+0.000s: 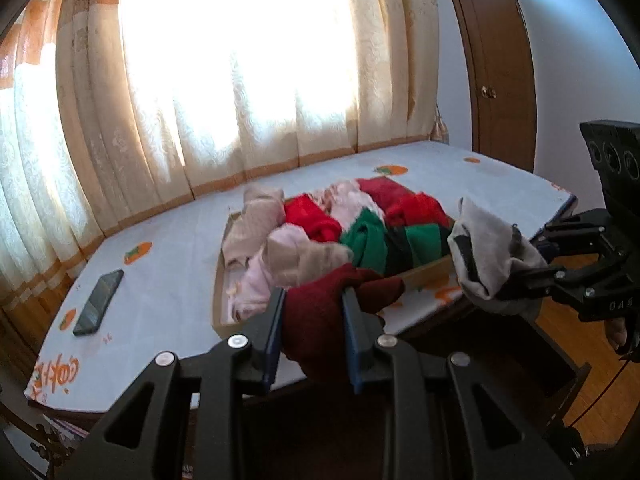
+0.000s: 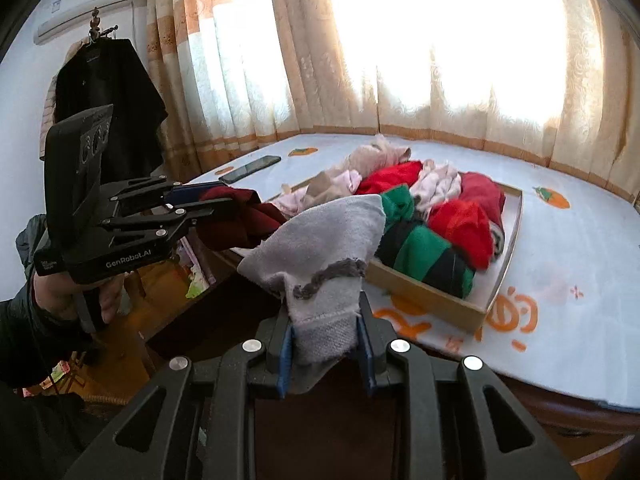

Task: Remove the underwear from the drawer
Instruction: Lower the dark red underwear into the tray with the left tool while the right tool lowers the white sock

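On the left, my left gripper [image 1: 314, 300] pinches a dark red garment [image 1: 320, 320], bunched thick between the pads and clear of the drawer [image 2: 436, 292]. It's soft and light, so it sags rather than slips. In the middle, the shallow wooden drawer on the table [image 2: 580, 340] holds rolled red, green and pink underwear [image 2: 432, 216]; I'd grab each at a fat fold. On the right, my right gripper [image 2: 326, 332] clamps a limp grey garment [image 2: 320, 240] by its hem, near the drawer's near edge.
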Demonstrator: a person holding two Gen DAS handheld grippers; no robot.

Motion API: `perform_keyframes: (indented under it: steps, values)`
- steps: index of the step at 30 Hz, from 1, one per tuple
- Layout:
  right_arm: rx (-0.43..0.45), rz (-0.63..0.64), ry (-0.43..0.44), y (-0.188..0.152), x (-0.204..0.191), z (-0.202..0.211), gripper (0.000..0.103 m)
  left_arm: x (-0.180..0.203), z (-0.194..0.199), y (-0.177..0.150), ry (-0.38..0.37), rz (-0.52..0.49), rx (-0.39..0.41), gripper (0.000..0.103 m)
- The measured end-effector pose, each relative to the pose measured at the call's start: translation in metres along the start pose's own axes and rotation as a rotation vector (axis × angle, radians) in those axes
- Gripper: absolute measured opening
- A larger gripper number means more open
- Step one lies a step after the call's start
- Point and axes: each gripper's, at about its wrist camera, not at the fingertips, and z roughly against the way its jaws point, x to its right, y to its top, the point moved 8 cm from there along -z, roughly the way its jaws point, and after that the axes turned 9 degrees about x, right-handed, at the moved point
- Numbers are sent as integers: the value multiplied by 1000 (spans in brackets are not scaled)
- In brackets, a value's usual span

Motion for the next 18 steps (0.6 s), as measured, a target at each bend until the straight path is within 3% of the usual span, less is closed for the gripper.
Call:
perform_keyframes:
  steps: [9, 18]
  values:
    - [40, -11, -24, 33, 16, -14, 29, -17, -22, 37, 35, 0, 46, 25]
    - [54, -34, -54, 56, 35, -29, 29, -24, -53, 48, 48, -5, 30, 25]
